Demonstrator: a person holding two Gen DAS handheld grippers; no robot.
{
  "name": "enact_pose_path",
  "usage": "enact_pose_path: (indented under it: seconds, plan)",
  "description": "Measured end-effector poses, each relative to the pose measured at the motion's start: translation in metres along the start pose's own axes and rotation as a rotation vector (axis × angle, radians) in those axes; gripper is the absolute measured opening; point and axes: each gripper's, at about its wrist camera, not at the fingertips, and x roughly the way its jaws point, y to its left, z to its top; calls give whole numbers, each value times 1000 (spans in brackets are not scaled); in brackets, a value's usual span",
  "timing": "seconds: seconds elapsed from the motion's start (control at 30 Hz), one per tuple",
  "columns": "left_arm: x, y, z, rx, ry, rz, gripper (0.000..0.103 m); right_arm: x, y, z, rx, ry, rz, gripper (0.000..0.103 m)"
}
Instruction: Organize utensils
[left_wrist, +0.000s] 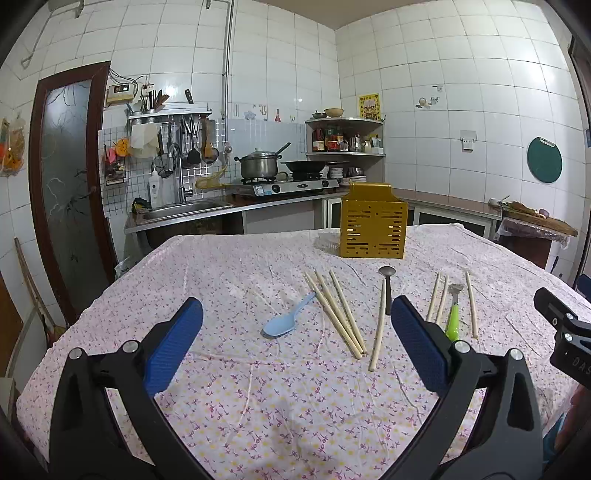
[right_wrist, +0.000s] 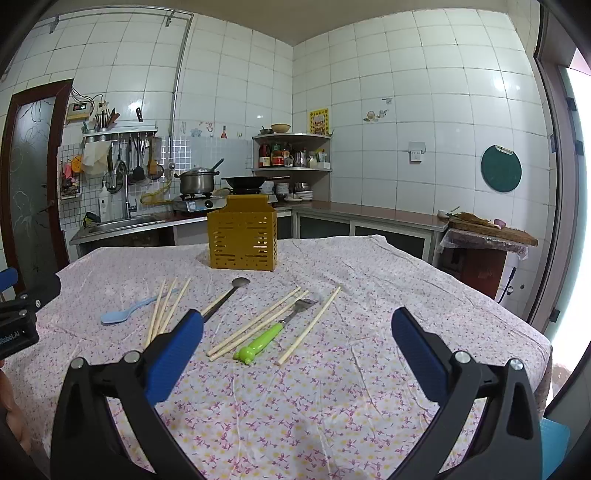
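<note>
A yellow slotted utensil holder (left_wrist: 373, 229) (right_wrist: 242, 240) stands at the far side of the table. In front of it lie a light blue spoon (left_wrist: 282, 323) (right_wrist: 122, 314), a bundle of wooden chopsticks (left_wrist: 336, 314) (right_wrist: 166, 310), a dark metal spoon (left_wrist: 387, 284) (right_wrist: 225, 297), a single chopstick (left_wrist: 377, 332), more chopsticks (left_wrist: 437, 295) (right_wrist: 258, 323) and a green-handled peeler (left_wrist: 453, 317) (right_wrist: 266, 338). My left gripper (left_wrist: 295, 332) is open and empty above the near table. My right gripper (right_wrist: 297, 339) is open and empty, the peeler between its fingers further ahead.
The table wears a pink floral cloth (left_wrist: 258, 406) (right_wrist: 332, 406). Behind it are a sink (left_wrist: 184, 210), a stove with a pot (left_wrist: 258, 166) and a wok, and corner shelves (right_wrist: 291, 155). A wooden board lies on a side stand (right_wrist: 491, 229).
</note>
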Motion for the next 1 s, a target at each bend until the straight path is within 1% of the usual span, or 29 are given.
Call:
enact_pose_path:
  seconds: [1.0]
  plan:
    - [-3, 2, 2, 7, -5, 2, 98, 3, 0, -1, -9, 9, -4, 99]
